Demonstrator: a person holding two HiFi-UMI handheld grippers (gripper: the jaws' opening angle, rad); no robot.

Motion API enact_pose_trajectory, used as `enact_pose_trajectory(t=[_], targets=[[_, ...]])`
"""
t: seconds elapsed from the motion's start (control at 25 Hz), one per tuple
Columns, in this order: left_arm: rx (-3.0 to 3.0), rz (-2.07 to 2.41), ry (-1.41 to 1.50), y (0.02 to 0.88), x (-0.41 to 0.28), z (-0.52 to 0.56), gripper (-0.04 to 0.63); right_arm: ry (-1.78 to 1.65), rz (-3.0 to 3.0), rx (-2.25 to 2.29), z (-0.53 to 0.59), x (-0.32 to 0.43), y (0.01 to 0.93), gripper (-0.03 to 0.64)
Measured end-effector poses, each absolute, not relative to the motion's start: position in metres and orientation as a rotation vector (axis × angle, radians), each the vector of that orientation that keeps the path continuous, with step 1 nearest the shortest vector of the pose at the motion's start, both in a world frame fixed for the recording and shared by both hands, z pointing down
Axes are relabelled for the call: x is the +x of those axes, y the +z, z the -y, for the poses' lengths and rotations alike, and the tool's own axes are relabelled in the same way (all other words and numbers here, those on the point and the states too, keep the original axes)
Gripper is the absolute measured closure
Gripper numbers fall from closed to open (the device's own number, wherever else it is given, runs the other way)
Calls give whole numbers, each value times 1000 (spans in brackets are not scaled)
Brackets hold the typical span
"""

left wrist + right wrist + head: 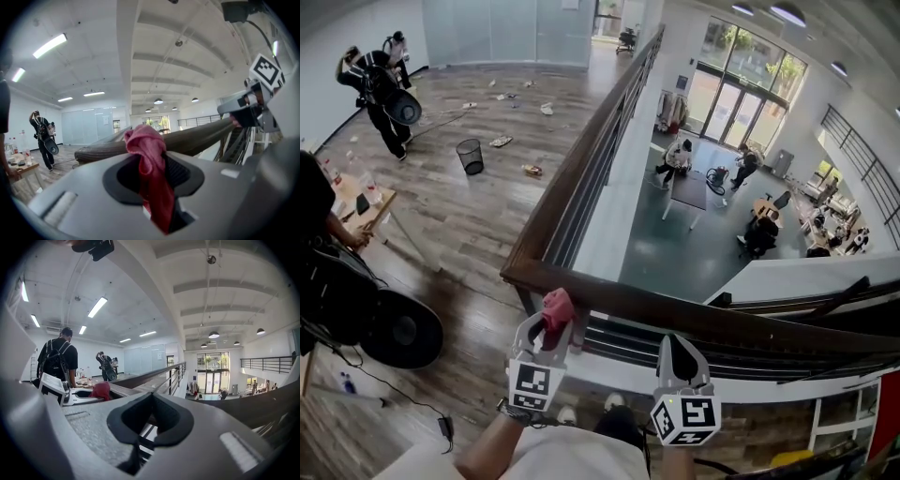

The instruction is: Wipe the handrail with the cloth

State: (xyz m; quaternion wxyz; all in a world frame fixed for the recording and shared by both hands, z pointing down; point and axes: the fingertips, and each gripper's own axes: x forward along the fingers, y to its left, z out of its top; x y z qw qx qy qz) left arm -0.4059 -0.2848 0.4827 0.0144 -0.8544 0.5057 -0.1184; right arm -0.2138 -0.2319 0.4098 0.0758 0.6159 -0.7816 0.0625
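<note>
Dark wooden handrail [609,122], red cloth [556,307] against it

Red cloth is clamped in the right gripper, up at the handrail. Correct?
No, the cloth is clamped in the left gripper, not the right gripper, whose jaws are shut on nothing. The left gripper view shows it between the jaws, up at the handrail.

The head view looks steeply down from just behind the handrail [694,314], while both gripper views sit close against it, facing outward and upward, sharing that rail.
</note>
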Motion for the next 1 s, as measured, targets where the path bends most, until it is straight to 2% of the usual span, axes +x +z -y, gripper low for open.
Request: enact_pose_trajectory(t=[1.0], targets=[[-2614,-1584,-428,495,-401,301,463,226,2331,1838,240,-207,420,614]])
